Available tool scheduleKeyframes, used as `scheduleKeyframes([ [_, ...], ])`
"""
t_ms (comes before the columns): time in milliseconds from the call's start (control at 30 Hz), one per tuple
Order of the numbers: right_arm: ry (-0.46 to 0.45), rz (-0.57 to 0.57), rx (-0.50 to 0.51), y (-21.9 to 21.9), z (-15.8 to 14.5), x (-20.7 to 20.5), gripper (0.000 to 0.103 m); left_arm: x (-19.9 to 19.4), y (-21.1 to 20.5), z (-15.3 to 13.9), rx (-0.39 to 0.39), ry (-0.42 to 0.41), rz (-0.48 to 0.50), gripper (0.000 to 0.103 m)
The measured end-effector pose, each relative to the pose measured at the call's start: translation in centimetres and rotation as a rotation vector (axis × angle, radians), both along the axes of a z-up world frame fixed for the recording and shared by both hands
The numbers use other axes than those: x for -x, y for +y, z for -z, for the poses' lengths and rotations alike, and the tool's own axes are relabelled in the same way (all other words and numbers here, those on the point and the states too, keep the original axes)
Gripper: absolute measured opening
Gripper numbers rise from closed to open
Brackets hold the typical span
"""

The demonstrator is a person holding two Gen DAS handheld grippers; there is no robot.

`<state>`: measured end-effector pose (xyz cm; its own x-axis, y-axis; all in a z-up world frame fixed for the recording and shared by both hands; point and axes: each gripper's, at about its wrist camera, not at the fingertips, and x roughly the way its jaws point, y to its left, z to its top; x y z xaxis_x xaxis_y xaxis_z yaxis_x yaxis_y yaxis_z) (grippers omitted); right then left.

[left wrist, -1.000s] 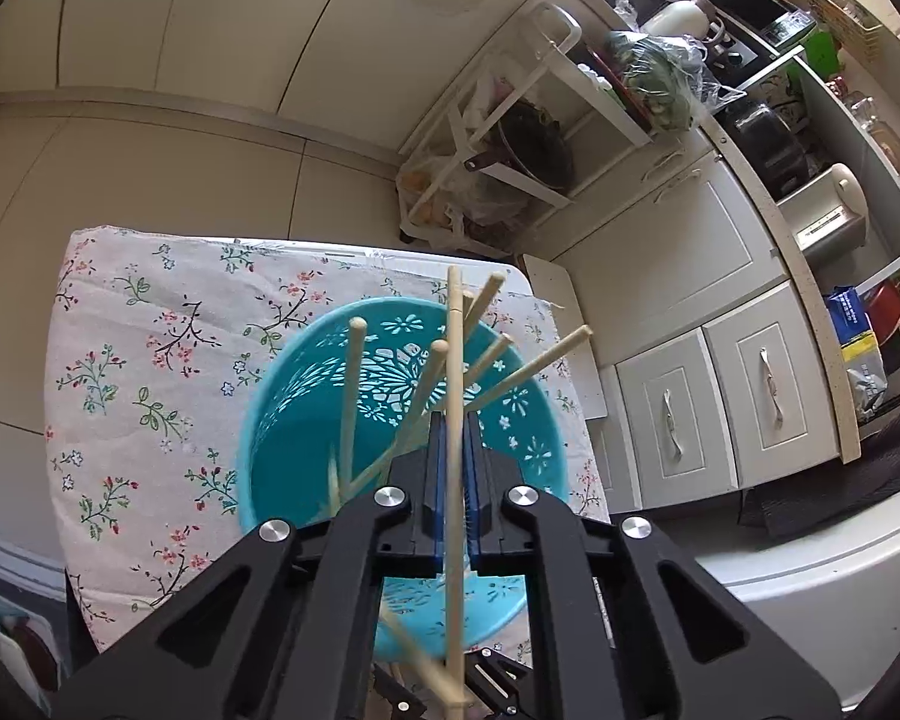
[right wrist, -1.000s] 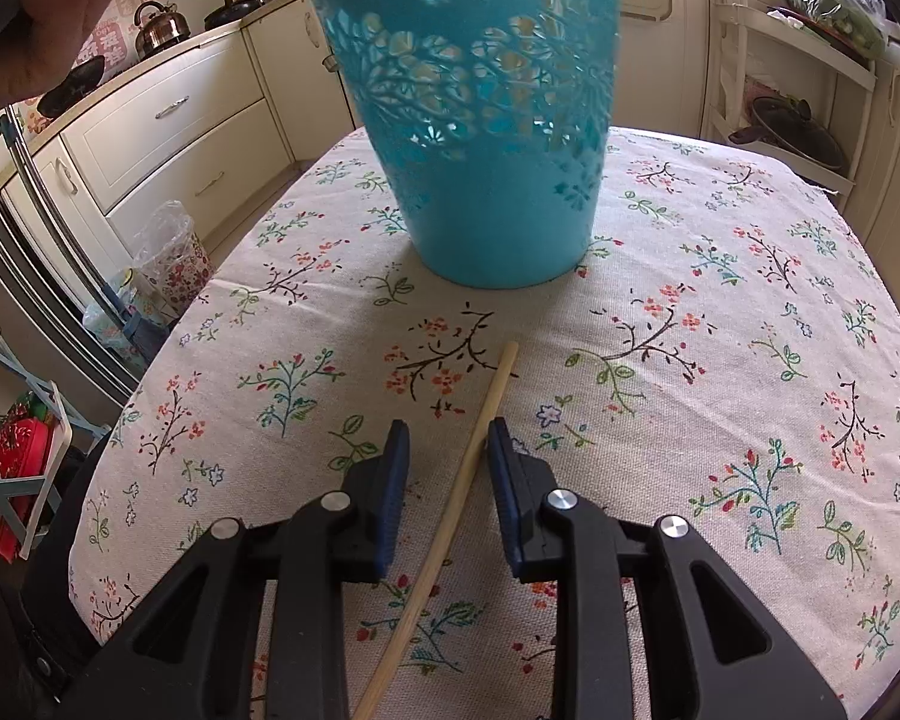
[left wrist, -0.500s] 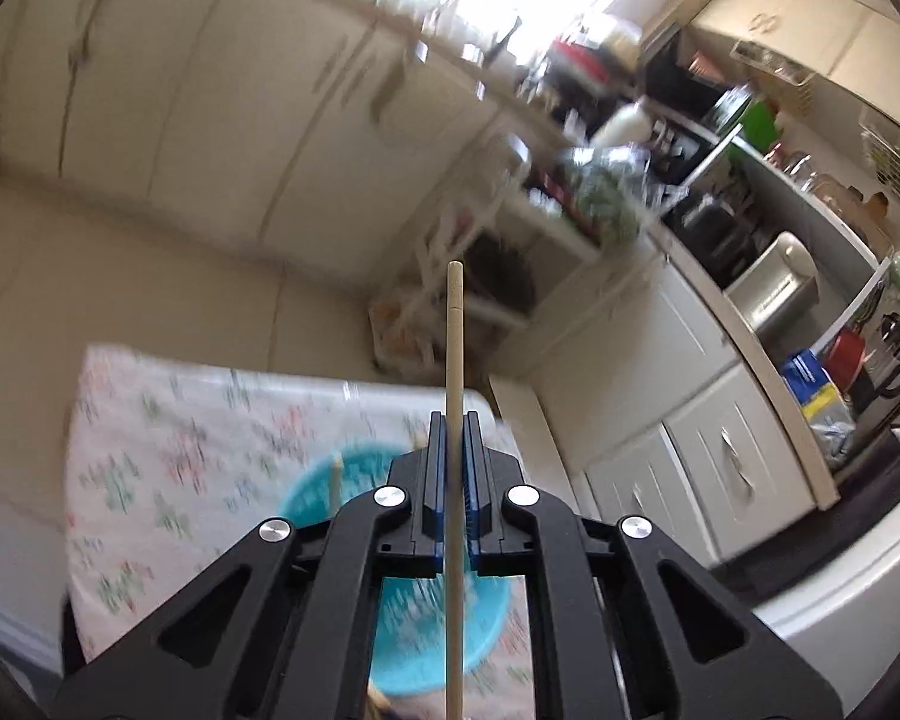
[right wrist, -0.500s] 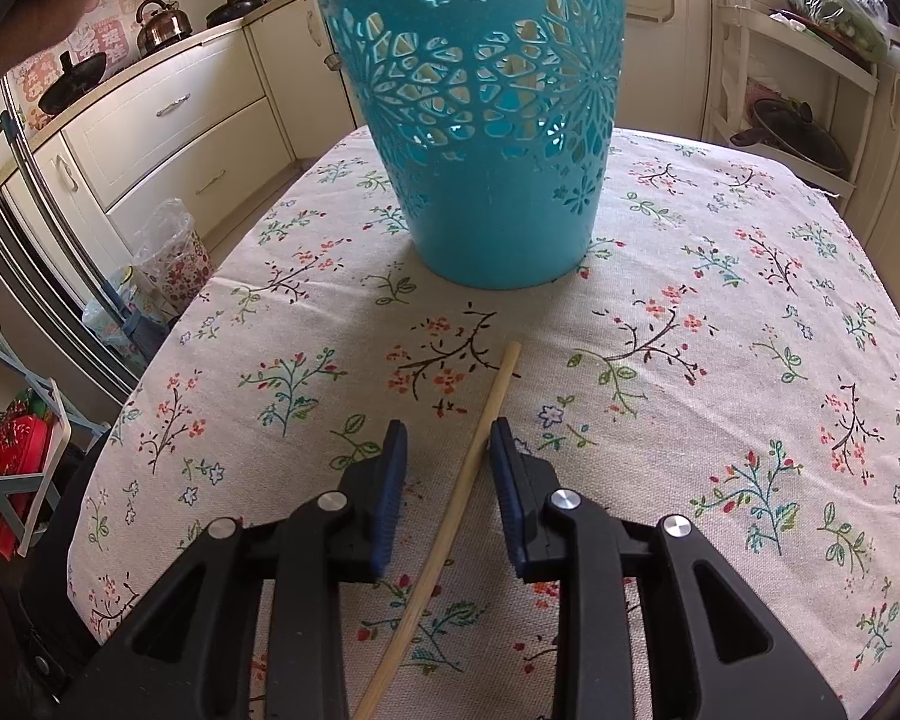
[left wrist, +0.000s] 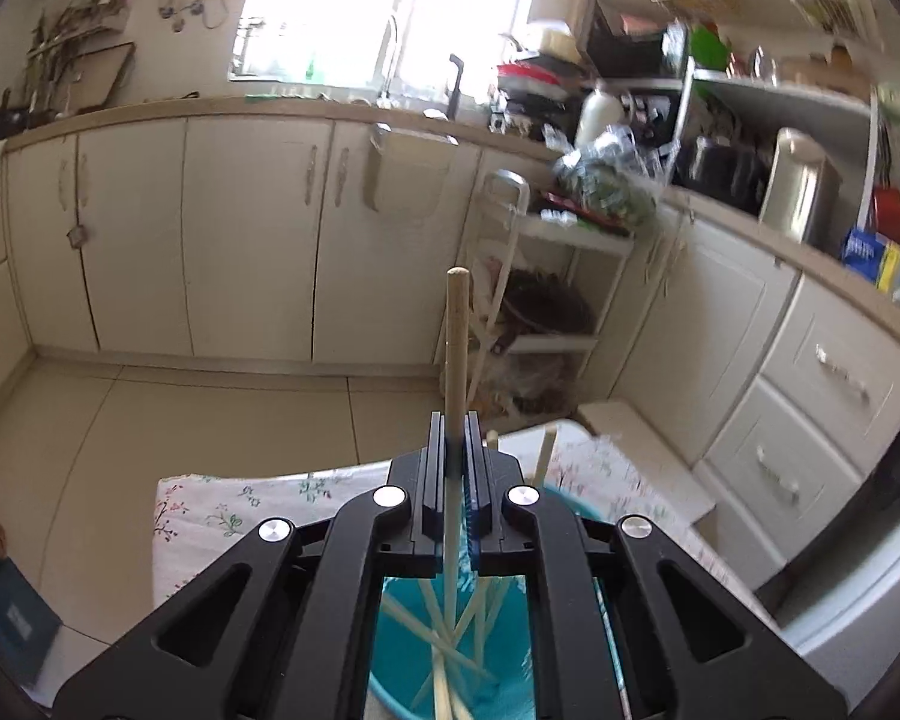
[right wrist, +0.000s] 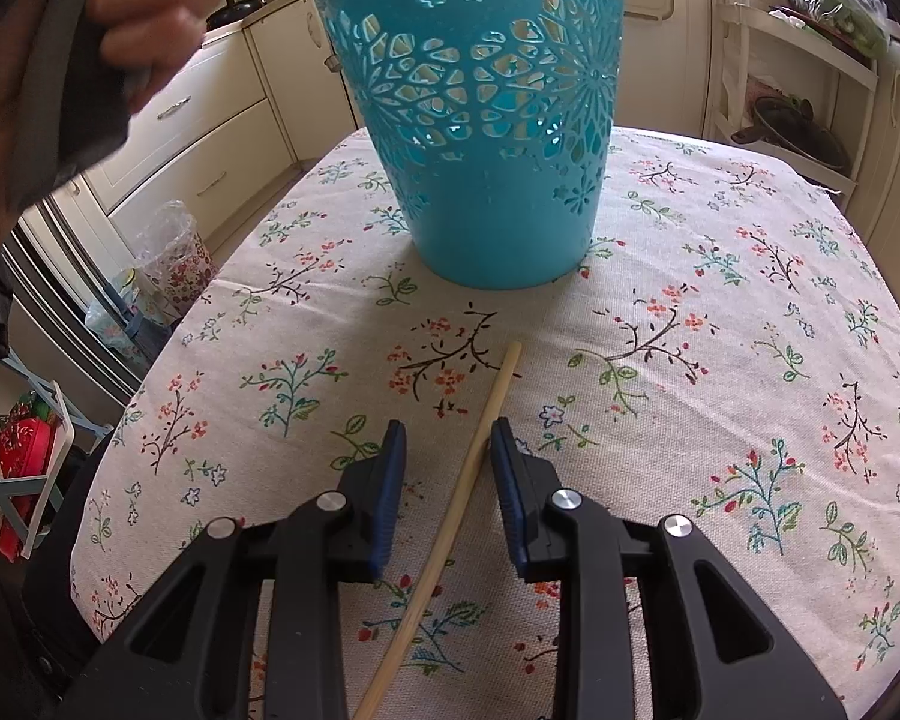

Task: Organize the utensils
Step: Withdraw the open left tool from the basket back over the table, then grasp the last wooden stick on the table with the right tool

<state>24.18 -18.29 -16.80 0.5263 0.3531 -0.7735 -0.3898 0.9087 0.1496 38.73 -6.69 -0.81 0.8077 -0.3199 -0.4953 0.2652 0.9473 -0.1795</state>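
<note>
1. Left gripper: fingers clamped on a wooden stick, held upright above the blue basket. Its lower end reaches down among the other sticks already leaning inside.

2. Right gripper: fingers open, one on each side of a second stick that lies flat on the desk. The pads do not press on it; whether the right-hand pad grazes it cannot be told.

3. The basket stands upright on the flowered cloth, well beyond the far end of the lying stick. A hand shows at the upper left of the right wrist view.

4. Status, as judged: one stick is being placed, one waits on the desk.

5. Risk: if the left fingers let go while the stick is off vertical, it could catch on the crossed sticks, lean hard on the rim and tip out.

6. Risk: the basket looks light and tall; a sideways push from the held stick could topple it and spill the contents.

7. Risk: the lying stick is thin and round. Closing the right fingers too high above the cloth could roll it aside or pinch fabric instead.

8. Risk: the stick runs at a slant between the right fingers, so an uneven grip could make it swing when lifted.
</note>
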Motion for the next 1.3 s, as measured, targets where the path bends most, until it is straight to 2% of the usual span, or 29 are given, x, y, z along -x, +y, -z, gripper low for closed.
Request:
scheduleKeyframes([
  [133,0.001,0.001,-0.005,-0.1,0.0,0.0,0.029,0.9,-0.1,0.8,-0.062,0.032,0.021,0.007],
  [200,0.003,0.002,-0.011,-0.2,0.0,0.0,0.029,1.8,0.9,0.4,-0.041,0.026,0.001,0.019],
  [267,0.005,0.005,-0.018,-0.4,-0.1,0.0,0.029,3.5,3.0,-0.5,0.018,-0.006,-0.054,0.044],
  [333,0.008,0.017,-0.027,-0.6,-0.1,0.0,0.029,5.1,5.0,-1.0,0.063,-0.038,-0.104,0.051],
  [400,0.015,0.024,-0.044,-1.0,-0.1,-0.1,0.029,7.5,7.9,-0.9,0.114,-0.065,-0.175,0.054],
  [467,0.018,0.025,-0.050,-1.1,-0.1,-0.2,0.029,9.6,10.3,0.2,0.132,-0.068,-0.247,0.058],
  [533,0.014,0.024,-0.039,-0.9,-0.1,-0.1,0.029,11.0,12.0,2.2,0.136,-0.029,-0.298,0.060],
  [633,0.006,0.034,-0.020,-0.7,-0.1,0.0,0.029,12.1,13.1,6.6,0.119,0.085,-0.323,0.060],
  [767,-0.012,0.042,0.037,-0.1,-0.1,0.1,0.024,12.4,10.9,11.8,0.062,0.205,-0.276,0.060],
  [867,-0.038,0.027,0.118,1.0,0.0,0.4,0.020,11.8,8.5,13.7,0.011,0.246,-0.243,0.064],
  [967,-0.034,0.016,0.124,1.1,-0.1,0.3,0.009,11.5,6.7,15.1,-0.026,0.275,-0.236,0.072],
  [1033,-0.025,0.029,0.095,0.6,0.0,0.2,0.007,11.4,6.2,16.0,-0.048,0.294,-0.237,0.074],
  [1300,0.084,0.102,-0.196,-3.5,0.4,-0.5,0.006,11.1,6.3,17.0,-0.064,0.341,-0.259,0.076],
])
